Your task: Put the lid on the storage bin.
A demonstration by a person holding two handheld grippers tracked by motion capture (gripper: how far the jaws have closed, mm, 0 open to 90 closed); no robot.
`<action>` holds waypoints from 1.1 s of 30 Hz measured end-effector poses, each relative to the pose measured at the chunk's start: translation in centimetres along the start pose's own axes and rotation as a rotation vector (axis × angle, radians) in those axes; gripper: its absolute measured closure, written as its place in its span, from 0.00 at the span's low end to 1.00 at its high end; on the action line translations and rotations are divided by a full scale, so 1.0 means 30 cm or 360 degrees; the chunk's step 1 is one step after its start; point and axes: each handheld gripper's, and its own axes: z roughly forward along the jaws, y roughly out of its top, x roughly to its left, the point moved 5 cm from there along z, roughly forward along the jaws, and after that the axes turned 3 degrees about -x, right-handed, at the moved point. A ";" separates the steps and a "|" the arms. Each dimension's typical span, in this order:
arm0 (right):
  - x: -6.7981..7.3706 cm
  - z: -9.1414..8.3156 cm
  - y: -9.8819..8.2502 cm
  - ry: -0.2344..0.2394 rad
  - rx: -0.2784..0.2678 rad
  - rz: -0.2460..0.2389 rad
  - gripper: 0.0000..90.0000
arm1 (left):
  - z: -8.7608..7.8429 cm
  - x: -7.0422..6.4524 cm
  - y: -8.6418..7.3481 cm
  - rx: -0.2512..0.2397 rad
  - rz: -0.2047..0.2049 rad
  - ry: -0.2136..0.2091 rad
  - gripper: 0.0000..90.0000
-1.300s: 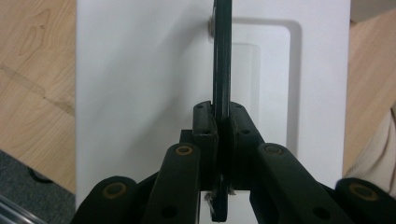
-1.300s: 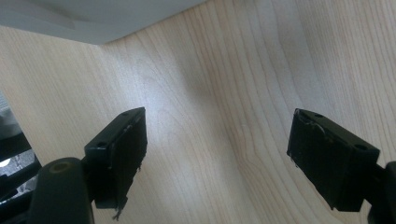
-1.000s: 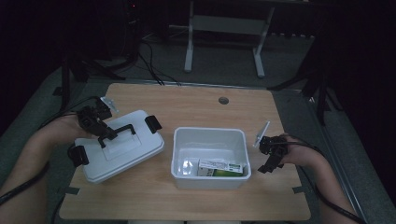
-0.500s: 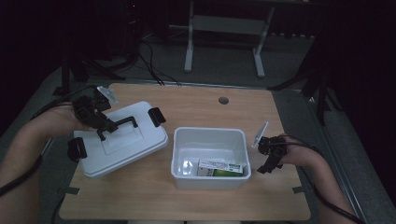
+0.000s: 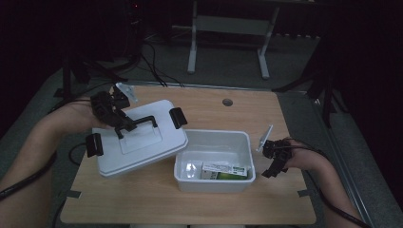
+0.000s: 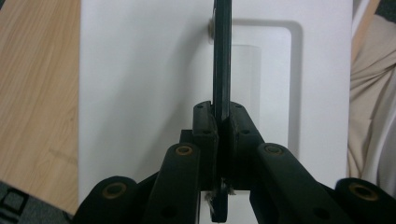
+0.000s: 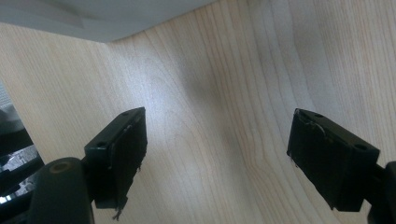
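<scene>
The black handle of the white lid is pinched by the left claw; the lid is held tilted, beside the white box. The right claw is kept open over the surface. The writing on the packet inside cannot be read.

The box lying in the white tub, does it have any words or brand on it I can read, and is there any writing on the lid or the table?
Box in the white tub: print on its white and green faces, too small and blurred to read.
Lid, held by its black handle in the left gripper: no text.
Table: no text.
</scene>
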 end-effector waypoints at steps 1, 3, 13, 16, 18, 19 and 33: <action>0.000 0.000 -0.001 -0.0001 0.0000 -0.0003 0.22 | 0.003 -0.010 0.021 0.0001 0.0020 -0.0006 0.94; 0.000 0.000 -0.002 0.0000 -0.0005 -0.0001 0.21 | 0.008 -0.020 0.039 0.0002 0.0041 -0.0027 0.94; 0.005 -0.004 0.000 0.0003 -0.0009 -0.0011 0.22 | 0.060 -0.063 0.136 0.0010 0.0145 -0.0069 0.94; 0.005 -0.004 -0.002 0.0002 -0.0005 -0.0006 0.22 | 0.079 -0.074 0.163 0.0012 0.0171 -0.0096 0.94; 0.005 -0.003 -0.002 0.0004 -0.0008 -0.0005 0.22 | 0.083 -0.077 0.169 0.0016 0.0179 -0.0103 0.94; 0.005 -0.002 -0.001 0.0004 -0.0010 -0.0006 0.22 | 0.095 -0.084 0.189 0.0011 0.0189 -0.0111 0.94; 0.007 -0.005 -0.013 0.0005 -0.0006 -0.0010 0.22 | 0.164 -0.130 0.290 0.0019 0.0279 -0.0174 0.94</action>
